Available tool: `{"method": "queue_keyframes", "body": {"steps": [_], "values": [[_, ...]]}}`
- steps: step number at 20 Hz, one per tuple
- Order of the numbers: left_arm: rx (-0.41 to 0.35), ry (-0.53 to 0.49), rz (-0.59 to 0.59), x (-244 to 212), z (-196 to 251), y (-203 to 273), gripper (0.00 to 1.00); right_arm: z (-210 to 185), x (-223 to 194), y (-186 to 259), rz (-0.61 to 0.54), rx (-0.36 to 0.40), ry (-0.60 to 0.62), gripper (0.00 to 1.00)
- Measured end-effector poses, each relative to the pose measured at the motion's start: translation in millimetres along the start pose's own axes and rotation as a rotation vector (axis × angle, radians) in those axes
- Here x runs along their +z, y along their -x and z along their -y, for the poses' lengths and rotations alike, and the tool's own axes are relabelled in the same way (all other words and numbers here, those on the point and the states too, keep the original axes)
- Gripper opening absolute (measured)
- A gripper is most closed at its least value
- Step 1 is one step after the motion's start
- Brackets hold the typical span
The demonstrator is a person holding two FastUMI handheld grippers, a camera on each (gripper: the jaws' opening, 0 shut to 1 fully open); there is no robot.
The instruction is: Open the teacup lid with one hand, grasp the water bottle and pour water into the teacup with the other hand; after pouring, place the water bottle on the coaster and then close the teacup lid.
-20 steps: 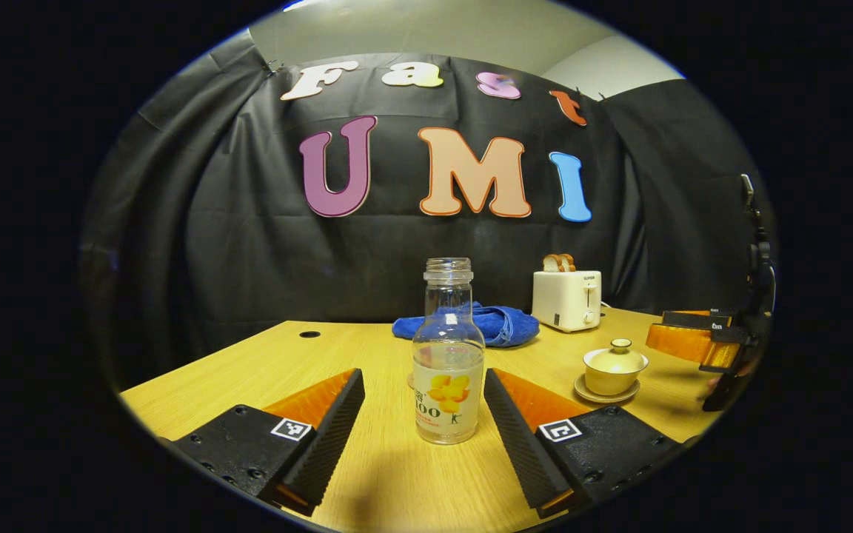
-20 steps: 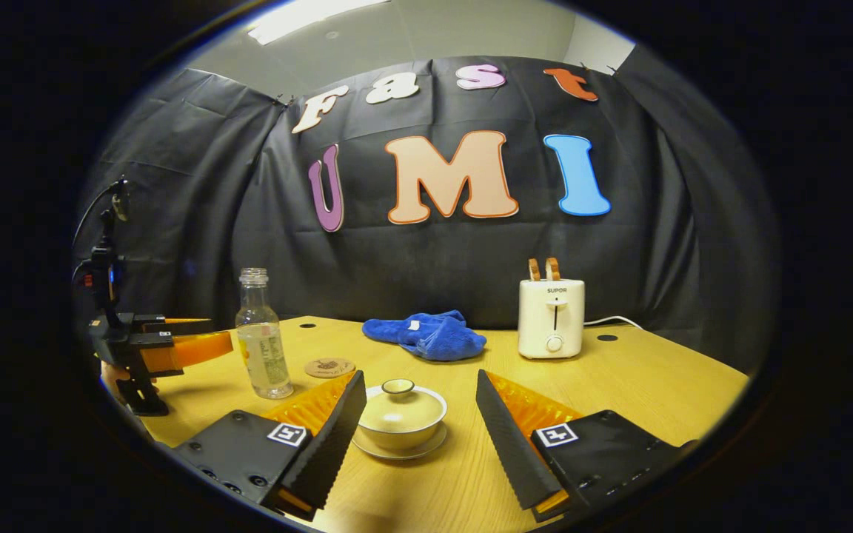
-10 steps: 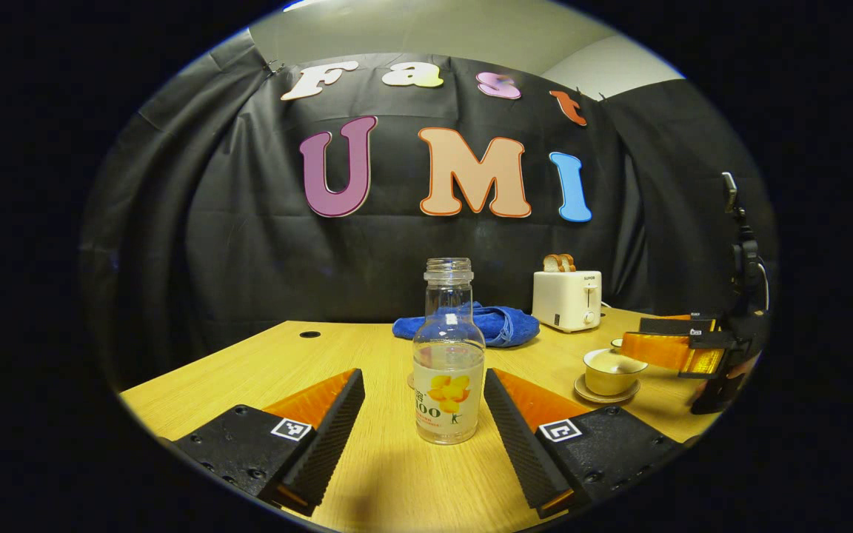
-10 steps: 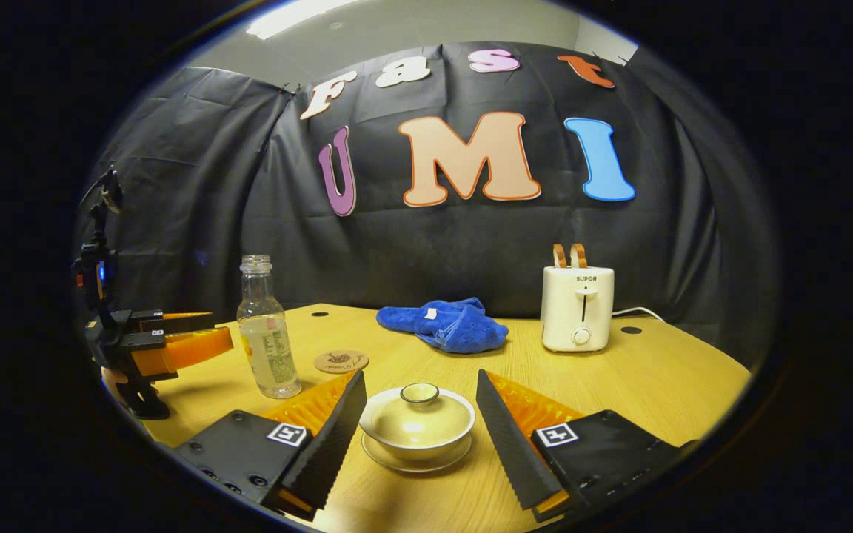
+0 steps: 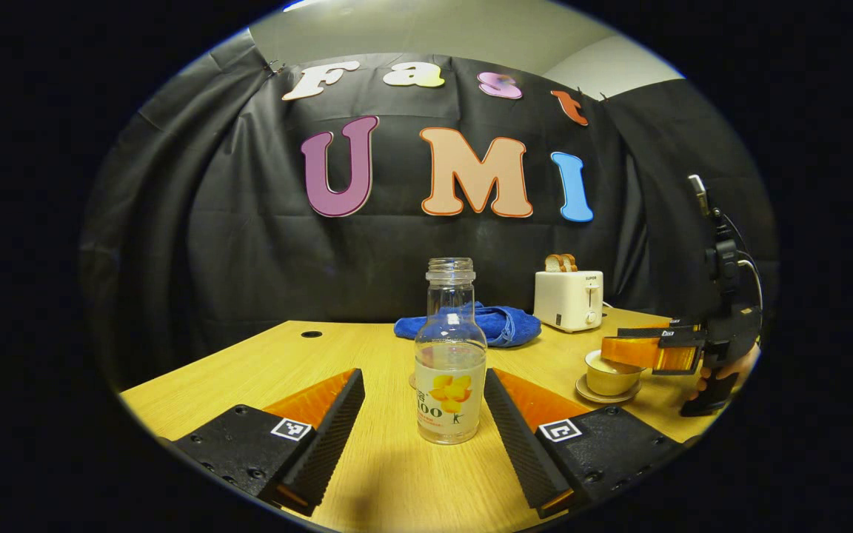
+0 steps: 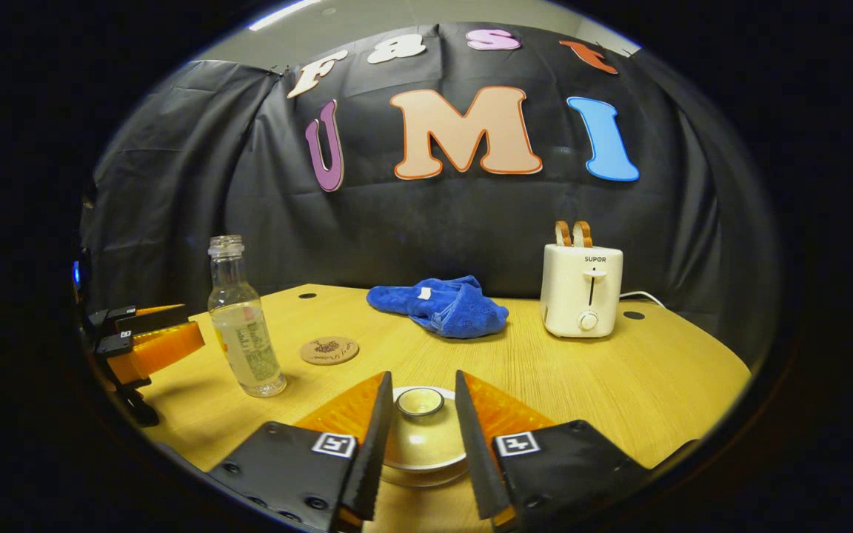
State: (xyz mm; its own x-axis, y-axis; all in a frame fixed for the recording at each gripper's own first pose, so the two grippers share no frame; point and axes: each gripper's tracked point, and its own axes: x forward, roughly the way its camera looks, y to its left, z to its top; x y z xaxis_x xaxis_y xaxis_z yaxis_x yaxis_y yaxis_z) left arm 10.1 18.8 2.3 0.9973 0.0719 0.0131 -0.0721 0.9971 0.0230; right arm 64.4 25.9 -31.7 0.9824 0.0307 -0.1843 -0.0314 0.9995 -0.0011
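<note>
Water bottle (image 5: pixel 450 355), uncapped and upright on the tabletop (image 5: pixel 263 363), stands between the wide-spread fingers of the left claw (image 5: pixel 424 437), untouched; teacup (image 5: pixel 608 374) sits far right under the other claw. Right gripper view: right claw (image 6: pixel 419 459), narrowed, flanks the teacup lid (image 6: pixel 420 429) knob; whether the fingers touch it is unclear. Coaster (image 6: pixel 329 350) lies just beside the bottle.

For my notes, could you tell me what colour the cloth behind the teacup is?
The cloth is bright blue, clearest in the right gripper view.
</note>
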Motion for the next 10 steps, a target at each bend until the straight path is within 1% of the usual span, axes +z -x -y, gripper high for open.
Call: {"method": "queue_keyframes", "body": {"steps": [2, 4, 5, 8, 10], "values": [[0.000, 0.000, 0.000, -0.2, -0.2, 0.0, 0.95, -2.4, -1.1, -3.7, 0.001, 0.004, 0.006, 0.40], [0.001, 0.000, 0.000, 0.7, 0.0, 0.1, 0.95, -2.2, 0.6, -0.3, 0.003, 0.004, 0.015, 0.36], [0.001, -0.001, 0.000, -0.6, -0.3, -0.2, 0.95, -2.4, 0.2, 0.6, 0.002, 0.006, 0.014, 0.32], [0.000, 0.000, 0.000, 0.1, -0.4, 0.2, 0.95, -2.3, 2.2, 2.4, 0.015, 0.011, 0.010, 0.32], [-0.001, -0.001, 0.000, -0.3, -0.6, 0.6, 0.95, -3.7, 9.1, 7.3, 0.054, 0.014, 0.015, 0.32]]}}
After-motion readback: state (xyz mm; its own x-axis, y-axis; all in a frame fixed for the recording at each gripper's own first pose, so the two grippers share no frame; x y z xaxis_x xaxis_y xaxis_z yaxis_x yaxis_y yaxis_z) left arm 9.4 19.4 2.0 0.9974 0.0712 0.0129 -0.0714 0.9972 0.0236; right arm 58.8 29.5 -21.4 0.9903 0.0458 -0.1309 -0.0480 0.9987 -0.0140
